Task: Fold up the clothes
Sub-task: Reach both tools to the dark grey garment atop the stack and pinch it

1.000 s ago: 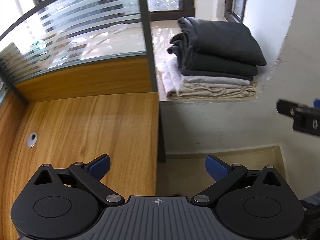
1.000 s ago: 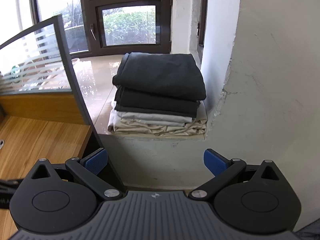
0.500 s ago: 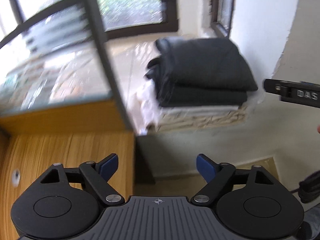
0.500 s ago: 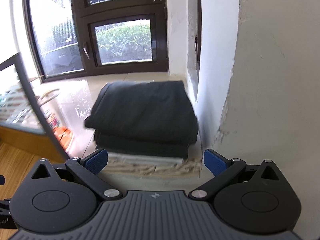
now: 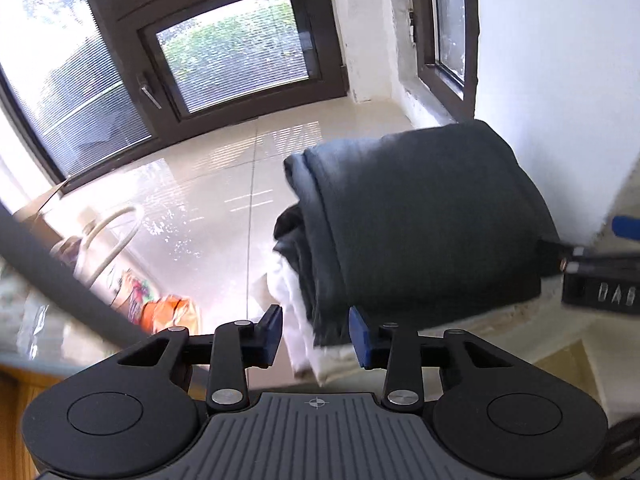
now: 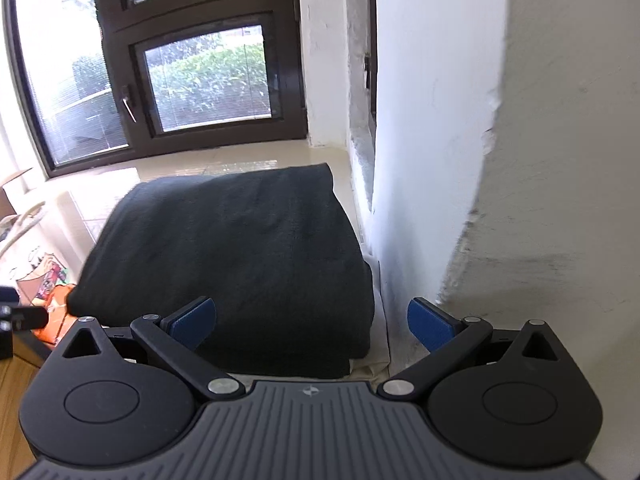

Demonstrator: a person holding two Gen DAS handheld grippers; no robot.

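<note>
Two tools frame a stack of folded clothes (image 5: pixel 420 224) that sits on a glossy cream tiled sill (image 5: pixel 224 200) beneath a dark-framed window (image 5: pixel 224 48). In the left wrist view the stack fills the centre and right of the frame: a dark grey folded garment (image 5: pixel 432 208) lies on top, with white cloth (image 5: pixel 296 308) and a beige layer (image 5: pixel 472 320) showing beneath its lower left and lower edges. The left tool (image 5: pixel 316 332) sits at the bottom centre of that frame, its blue pads partly closed with a narrow gap between them, and the near left corner of the stack appears in that gap; whether the pads touch the cloth cannot be told. At the right edge of the same frame, part of the right tool (image 5: pixel 600 280) reaches in beside the stack's right side. In the right wrist view the dark garment (image 6: pixel 232 256) occupies the centre, with the right tool (image 6: pixel 312 320) at the bottom, its blue pads spread wide and gripping nothing; the left pad overlaps the garment's near edge in the picture, while the right pad lies in front of the white plastered wall (image 6: pixel 520 140). A colourful printed bag (image 5: pixel 132 292) with a pale handle stands on the sill in the left of the left wrist frame. A strip of wooden worktop (image 6: pixel 16 408) shows in the lower left corner of the right wrist frame.
</note>
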